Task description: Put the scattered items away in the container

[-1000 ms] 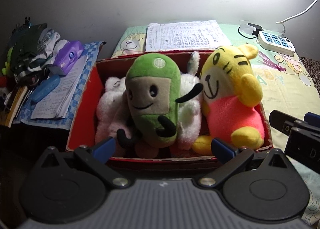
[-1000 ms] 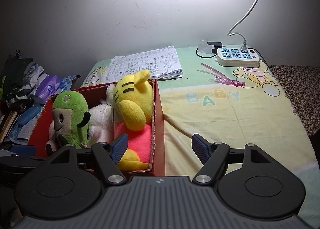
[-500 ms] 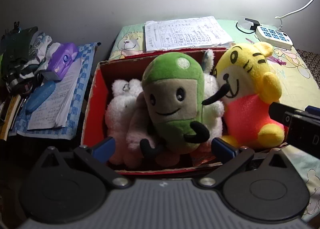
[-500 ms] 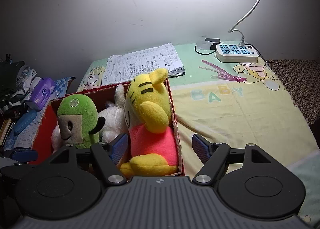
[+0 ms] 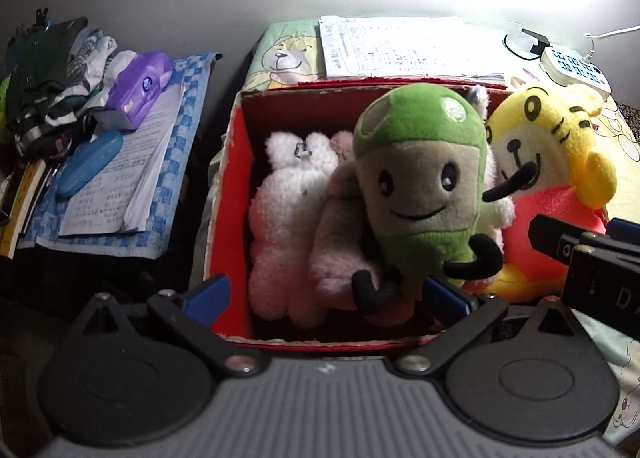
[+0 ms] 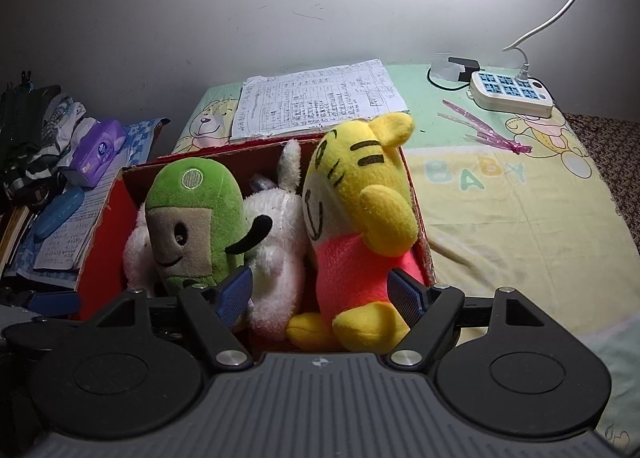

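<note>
The red box (image 6: 102, 218) sits on the bed sheet (image 6: 500, 218) and is already packed. The green toy (image 5: 424, 182) stands upright in the middle, a white toy (image 5: 280, 218) lies at its nine o'clock, a pale pink toy (image 5: 340, 258) is tucked under it, and the yellow tiger (image 6: 360, 218) is wedged against the wall at three o'clock. In the right wrist view another white toy (image 6: 276, 234) shows between the green one and the tiger.

The left gripper (image 5: 324, 296) hangs over the near rim with its fingers spread wide, pinching nothing; the green toy's black feet sit in the gap between them. The right gripper (image 6: 322, 292) is just as wide open and empty, with the tiger's pink belly and yellow feet straight ahead at twelve o'clock.

What the next move turns on, I'd say, is that tiger. Its long axis runs upright and tips slightly outward, head well above the rim, and the right gripper is plainly the nearer one. If anything needs pressing down, that is the side to do it from.

I can see no stray toy left on the sheet. Only a notebook (image 6: 316, 98), a power strip (image 6: 512, 92) and a pink wrapper (image 6: 480, 130) lie at twelve to two o'clock, so the tidying looks about done.
</note>
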`<move>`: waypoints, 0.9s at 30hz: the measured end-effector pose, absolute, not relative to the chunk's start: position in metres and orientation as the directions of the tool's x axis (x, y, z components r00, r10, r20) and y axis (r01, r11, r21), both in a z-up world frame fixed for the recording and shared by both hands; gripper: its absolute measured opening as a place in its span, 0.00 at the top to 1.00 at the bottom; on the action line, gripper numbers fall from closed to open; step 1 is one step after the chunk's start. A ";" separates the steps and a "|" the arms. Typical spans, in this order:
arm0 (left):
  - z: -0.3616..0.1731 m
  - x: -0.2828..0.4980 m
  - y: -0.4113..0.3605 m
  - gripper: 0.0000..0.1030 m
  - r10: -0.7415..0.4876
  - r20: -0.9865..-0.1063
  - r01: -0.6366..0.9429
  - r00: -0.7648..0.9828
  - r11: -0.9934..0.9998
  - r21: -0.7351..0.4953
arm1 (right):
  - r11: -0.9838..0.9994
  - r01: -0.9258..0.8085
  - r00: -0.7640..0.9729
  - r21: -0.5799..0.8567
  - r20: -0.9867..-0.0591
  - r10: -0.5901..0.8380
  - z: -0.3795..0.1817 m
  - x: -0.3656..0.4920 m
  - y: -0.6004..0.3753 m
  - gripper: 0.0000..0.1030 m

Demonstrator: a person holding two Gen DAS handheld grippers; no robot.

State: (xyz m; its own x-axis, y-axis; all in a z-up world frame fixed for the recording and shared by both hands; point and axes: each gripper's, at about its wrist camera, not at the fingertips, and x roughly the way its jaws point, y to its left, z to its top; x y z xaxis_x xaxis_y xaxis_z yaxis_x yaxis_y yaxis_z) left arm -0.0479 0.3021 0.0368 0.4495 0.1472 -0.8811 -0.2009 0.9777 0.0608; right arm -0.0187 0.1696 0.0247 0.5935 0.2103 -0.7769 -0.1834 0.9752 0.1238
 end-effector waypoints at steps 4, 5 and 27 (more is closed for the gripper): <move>0.034 -0.044 0.304 0.01 0.155 -0.882 -0.197 0.444 0.978 0.073 | 0.973 -0.182 0.571 0.139 -0.791 0.220 0.018 -0.014 0.172 0.25; 0.033 -0.043 0.305 0.01 0.148 -0.884 -0.200 0.442 0.978 0.064 | 0.972 -0.186 0.567 0.141 -0.793 0.223 0.017 -0.013 0.172 0.25; 0.022 -0.038 0.306 0.00 0.124 -0.884 -0.196 0.450 0.980 0.038 | 0.977 -0.185 0.583 0.108 -0.788 0.198 0.013 -0.007 0.178 0.25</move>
